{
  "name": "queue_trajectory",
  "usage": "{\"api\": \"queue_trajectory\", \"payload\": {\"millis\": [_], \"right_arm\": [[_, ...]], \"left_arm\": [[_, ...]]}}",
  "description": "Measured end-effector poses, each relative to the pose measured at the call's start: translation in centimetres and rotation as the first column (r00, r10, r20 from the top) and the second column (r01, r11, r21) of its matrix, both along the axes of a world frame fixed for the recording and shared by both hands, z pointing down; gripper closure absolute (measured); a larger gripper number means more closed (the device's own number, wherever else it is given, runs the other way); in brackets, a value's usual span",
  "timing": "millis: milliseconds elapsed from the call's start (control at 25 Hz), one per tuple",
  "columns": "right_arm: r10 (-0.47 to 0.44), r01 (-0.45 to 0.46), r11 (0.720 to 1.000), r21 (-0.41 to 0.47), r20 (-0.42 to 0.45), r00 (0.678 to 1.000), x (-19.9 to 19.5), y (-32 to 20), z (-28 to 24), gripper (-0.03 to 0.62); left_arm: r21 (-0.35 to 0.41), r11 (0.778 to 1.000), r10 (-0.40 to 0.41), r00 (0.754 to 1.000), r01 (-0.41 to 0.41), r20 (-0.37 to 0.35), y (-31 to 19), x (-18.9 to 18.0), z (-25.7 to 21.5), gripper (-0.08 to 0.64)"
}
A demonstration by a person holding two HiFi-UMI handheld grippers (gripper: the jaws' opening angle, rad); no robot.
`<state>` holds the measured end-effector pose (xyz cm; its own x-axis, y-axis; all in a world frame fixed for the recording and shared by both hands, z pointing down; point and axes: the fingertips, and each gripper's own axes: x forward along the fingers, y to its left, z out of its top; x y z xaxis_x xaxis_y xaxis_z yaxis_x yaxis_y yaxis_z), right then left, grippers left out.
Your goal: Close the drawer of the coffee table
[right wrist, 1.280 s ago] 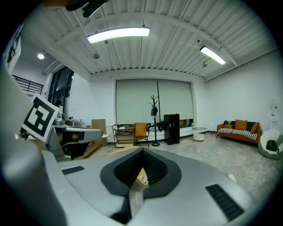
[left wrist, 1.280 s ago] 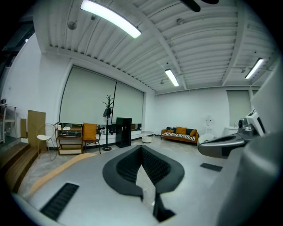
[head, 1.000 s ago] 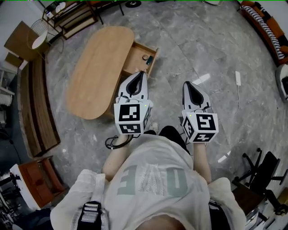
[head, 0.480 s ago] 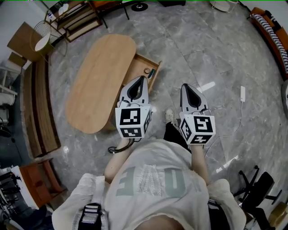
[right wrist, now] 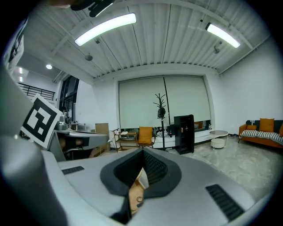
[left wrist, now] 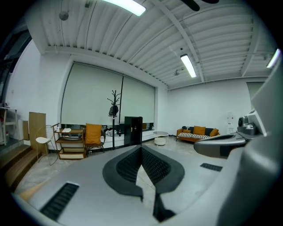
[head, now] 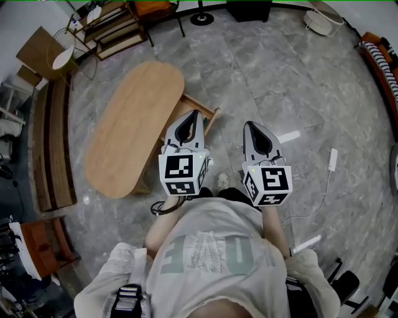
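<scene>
An oval wooden coffee table (head: 132, 127) stands on the grey marble floor, left of centre in the head view. Its drawer (head: 209, 112) sticks out open on the table's right side, and my left gripper hides most of it. My left gripper (head: 197, 112) (left wrist: 141, 147) is held over the drawer with its jaws shut and nothing in them. My right gripper (head: 247, 123) (right wrist: 143, 150) hangs over bare floor to the right of the drawer, tips together and holding nothing. In the right gripper view a strip of the drawer's wood (right wrist: 135, 194) shows behind the tips.
A shelf rack (head: 102, 25) and an orange chair (head: 149, 9) stand beyond the table. A long low wooden bench (head: 53, 146) runs along the left. A white power strip (head: 333, 158) with its cable lies on the floor at the right. The person's foot (head: 222, 181) is between the grippers.
The person has stepped forward; both grippers have come nearer the table. The drawer, earlier seen whole beyond the left gripper's tip, is now mostly covered by it.
</scene>
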<state>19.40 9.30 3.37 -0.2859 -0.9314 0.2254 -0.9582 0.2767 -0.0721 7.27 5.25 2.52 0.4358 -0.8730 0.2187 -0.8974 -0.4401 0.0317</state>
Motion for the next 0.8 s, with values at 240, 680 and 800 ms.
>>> {"api": "queue_trajectory", "payload": {"millis": [240, 680, 800], "right_arm": [[-0.056, 0.056, 0.998, -0.001, -0.038, 0.998, 0.4, -4.0, -0.5, 0.587], [-0.033, 0.034, 0.999, 0.019, -0.033, 0.999, -0.3, -8.8, -0.5, 0.587], [-0.027, 0.028, 0.999, 0.022, -0.041, 0.999, -0.4, -9.6, -0.3, 0.588]], "left_arm": [[-0.015, 1.000, -0.027, 1.000, 0.028, 0.009, -3.6, 1.2, 0.1, 0.552], [0.008, 1.000, 0.009, 1.000, -0.009, 0.030, -8.8, 1.3, 0.0, 0.552], [0.013, 1.000, 0.012, 1.000, -0.013, 0.022, -9.5, 1.1, 0.2, 0.552]]}}
